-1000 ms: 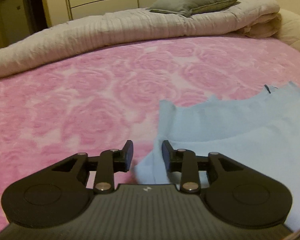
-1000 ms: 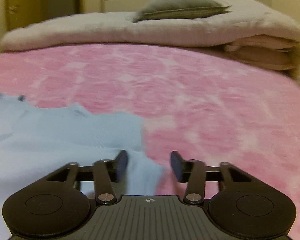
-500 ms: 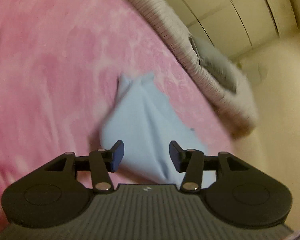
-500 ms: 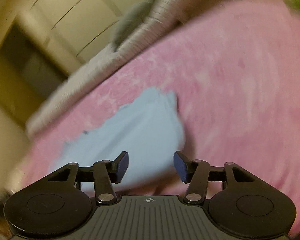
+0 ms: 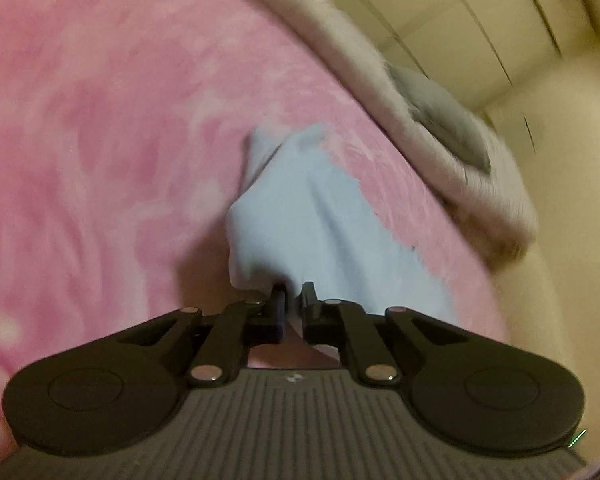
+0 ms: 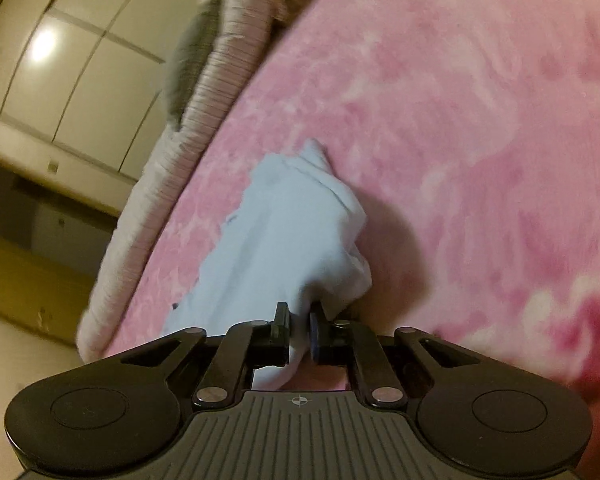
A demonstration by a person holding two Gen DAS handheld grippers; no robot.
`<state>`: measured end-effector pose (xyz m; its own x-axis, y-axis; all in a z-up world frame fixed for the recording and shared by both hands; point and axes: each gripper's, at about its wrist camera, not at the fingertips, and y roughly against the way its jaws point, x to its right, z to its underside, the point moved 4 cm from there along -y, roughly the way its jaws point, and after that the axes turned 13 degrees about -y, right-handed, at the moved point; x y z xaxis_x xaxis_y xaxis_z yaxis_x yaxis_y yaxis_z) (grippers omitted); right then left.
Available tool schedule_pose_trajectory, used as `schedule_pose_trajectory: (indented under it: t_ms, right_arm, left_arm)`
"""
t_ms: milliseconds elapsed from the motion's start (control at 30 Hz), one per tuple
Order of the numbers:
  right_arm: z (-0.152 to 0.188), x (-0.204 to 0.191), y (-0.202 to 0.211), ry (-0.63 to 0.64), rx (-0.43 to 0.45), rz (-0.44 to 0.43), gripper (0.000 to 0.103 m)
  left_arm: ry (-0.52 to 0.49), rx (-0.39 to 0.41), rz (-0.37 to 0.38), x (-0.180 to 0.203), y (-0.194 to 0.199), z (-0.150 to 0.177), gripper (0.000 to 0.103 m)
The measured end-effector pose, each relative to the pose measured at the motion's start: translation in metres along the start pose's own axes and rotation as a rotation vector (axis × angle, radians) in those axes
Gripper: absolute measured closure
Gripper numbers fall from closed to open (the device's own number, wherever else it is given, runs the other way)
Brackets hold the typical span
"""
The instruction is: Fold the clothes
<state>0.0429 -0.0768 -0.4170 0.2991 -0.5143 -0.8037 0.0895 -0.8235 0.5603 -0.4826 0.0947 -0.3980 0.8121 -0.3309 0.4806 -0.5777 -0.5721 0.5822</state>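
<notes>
I am early in the fold, as far as I can judge: I have the light blue garment (image 5: pixel 312 216) gripped at two places along its near edge, but no clean crease shows anywhere yet and the cloth is bunched, not squared. Laying it over itself and smoothing it flat are all left to do.

My left claw (image 5: pixel 293 300) is pressed nearly together, pinching a fold of the blue cloth right at its tips. From there the garment runs away from me, draped and rumpled, its far end resting on the pink bedspread (image 5: pixel 100 128). My right claw (image 6: pixel 299 320) is likewise closed on the fabric; a tongue of cloth passes between its jaws and hangs below them, while the rest stretches forward and down to the bedspread (image 6: pixel 480 120).

So the garment sits directly ahead of each claw, touching both, lifted at my end and trailing onto the bed. Beyond it, along the bed's far edge, lie a rolled pale comforter (image 5: pixel 380 92) and a grey pillow (image 5: pixel 444 120), well apart from the cloth.
</notes>
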Motion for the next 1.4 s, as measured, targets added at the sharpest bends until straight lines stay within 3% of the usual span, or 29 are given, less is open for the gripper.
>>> schedule_pose_trajectory:
  t_ms: [133,200,333,433,500,600,700,767,867,933,967,1033,1067,1100,1167,1267,1333,1400]
  right_arm:
    - [0.003,0.006,0.001,0.099,0.044,0.073,0.102]
    - [0.007,0.022,-0.006,0.076,0.023,0.09,0.102]
    - [0.007,0.026,-0.008,0.071,0.008,0.097,0.102]
    - [0.005,0.025,-0.008,0.076,-0.004,0.104,0.101]
    - [0.004,0.022,0.0,0.087,-0.003,0.119,0.097]
    - [0.003,0.0,0.019,0.207,0.062,0.157,0.097]
    - [0.009,-0.031,0.032,0.414,0.176,0.167,0.096]
    - [0.018,-0.044,0.022,0.526,0.17,0.166,0.096]
    - [0.026,-0.038,-0.007,0.616,0.118,0.204,0.096]
    - [0.018,-0.019,-0.02,0.581,0.118,0.279,0.096]
    - [0.012,-0.009,-0.021,0.543,0.13,0.315,0.096]
    - [-0.001,0.002,-0.002,0.413,0.158,0.305,0.093]
    - [-0.006,0.007,0.01,0.338,0.152,0.268,0.086]
    - [-0.006,0.012,0.021,0.263,0.133,0.223,0.073]
    - [-0.002,0.021,0.036,0.115,0.079,0.105,0.049]
    - [0.017,0.028,0.03,-0.009,-0.012,0.018,0.046]
    - [0.024,0.029,0.013,-0.036,-0.033,0.021,0.046]
    - [0.025,0.029,-0.003,-0.071,-0.006,0.013,0.046]
  left_arm:
    - [-0.091,-0.057,-0.01,-0.004,0.0,0.013,0.096]
    - [-0.106,-0.094,-0.011,-0.01,-0.003,0.025,0.096]
    - [0.051,-0.045,0.05,-0.03,0.014,0.031,0.093]
    - [0.127,-0.024,0.028,-0.045,0.026,0.03,0.089]
    - [0.177,-0.011,0.012,-0.056,0.034,0.029,0.094]
    - [0.076,0.057,-0.067,-0.046,0.054,0.013,0.094]
    - [0.004,0.109,-0.018,-0.019,0.06,0.0,0.09]
    - [-0.089,0.083,-0.028,0.001,0.044,-0.002,0.082]
    - [-0.2,-0.006,-0.124,0.008,0.001,-0.001,0.083]
    - [-0.106,-0.02,-0.176,-0.012,-0.007,0.001,0.092]
    - [-0.042,-0.01,-0.188,-0.021,-0.004,0.002,0.089]
    - [0.012,0.029,-0.209,-0.027,0.017,0.005,0.078]
    - [0.028,0.049,-0.22,-0.027,0.029,0.007,0.075]
    - [0.051,0.061,-0.2,-0.025,0.038,0.012,0.074]
    - [0.149,0.065,-0.121,-0.022,0.039,0.022,0.063]
    - [0.28,0.061,-0.028,-0.018,0.034,0.037,0.059]
    - [0.344,0.028,-0.053,-0.022,0.016,0.045,0.061]
    - [0.36,0.069,-0.066,-0.027,0.007,0.043,0.062]
